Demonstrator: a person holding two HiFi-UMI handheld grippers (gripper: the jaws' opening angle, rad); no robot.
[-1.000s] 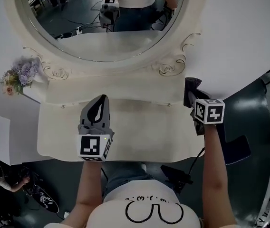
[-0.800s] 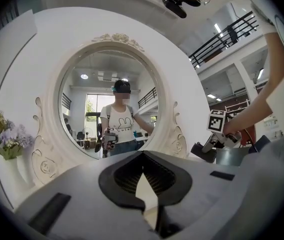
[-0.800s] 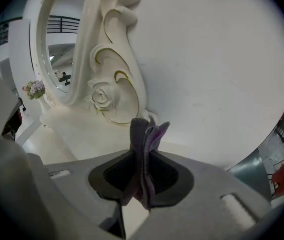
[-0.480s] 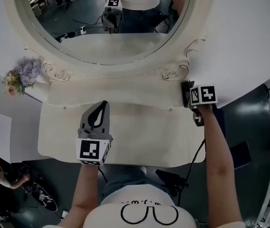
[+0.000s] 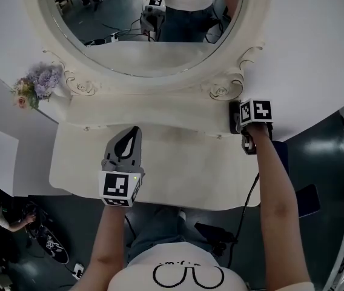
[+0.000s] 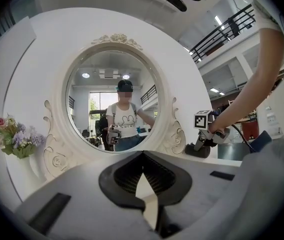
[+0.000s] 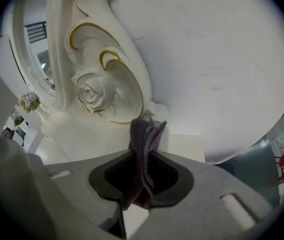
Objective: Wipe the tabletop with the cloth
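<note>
The cream tabletop (image 5: 184, 174) of a vanity lies below me. My right gripper (image 5: 235, 121) is at its back right corner, on the raised shelf beside the mirror frame's carved rose (image 5: 221, 91). In the right gripper view its jaws (image 7: 141, 181) are shut on a dark purple-grey cloth (image 7: 144, 144) that stands up folded between them. The cloth (image 5: 234, 115) shows as a dark lump in the head view. My left gripper (image 5: 134, 132) hovers over the middle of the tabletop, shut and holding nothing (image 6: 144, 186).
A large round mirror (image 5: 142, 29) in an ornate cream frame stands behind the shelf (image 5: 154, 111). A vase of flowers (image 5: 36, 83) sits at the shelf's left end. Beyond the table's right edge is dark floor with a cable (image 5: 248, 205).
My right gripper has moved from beside the table's right edge up and back to the shelf corner by the mirror frame. The left gripper has stayed where it was.
</note>
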